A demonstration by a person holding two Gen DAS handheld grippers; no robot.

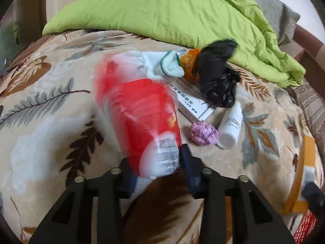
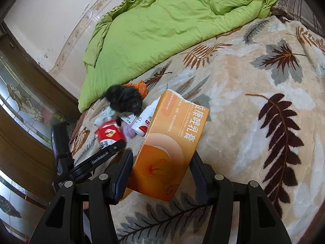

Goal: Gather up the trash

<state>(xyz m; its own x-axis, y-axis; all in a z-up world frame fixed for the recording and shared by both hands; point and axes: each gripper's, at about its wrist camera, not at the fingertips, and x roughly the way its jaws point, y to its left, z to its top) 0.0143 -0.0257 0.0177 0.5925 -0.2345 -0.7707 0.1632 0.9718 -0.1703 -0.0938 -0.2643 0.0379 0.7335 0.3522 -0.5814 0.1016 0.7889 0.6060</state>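
Leaf-patterned fleece blanket (image 2: 254,77) covers the bed you are working over, with a rumpled green duvet (image 2: 162,20) piled beyond it against a scuffed pale wall and a brown door frame with patterned glass off to one side. Take the black plastic bag (image 1: 217,77) as your landmark: the trash heap gathers around it. Your left gripper (image 1: 157,174) has its jaws pinching a red snack package (image 1: 146,126), blurred, seemingly lifted clear of the blanket on the near side of the bag. Your right gripper (image 2: 160,174) has its jaws pressed on the sides of an orange cream box (image 2: 170,142), held lengthwise so the flat faces give a firm hold, I judge. Just beside the bag lie a white bottle (image 1: 231,126), a crumpled pink wad (image 1: 203,133), a white printed box (image 1: 193,99) partly under it, an orange wrapper (image 1: 189,63) and a pale sock (image 1: 172,65); these look uncollected
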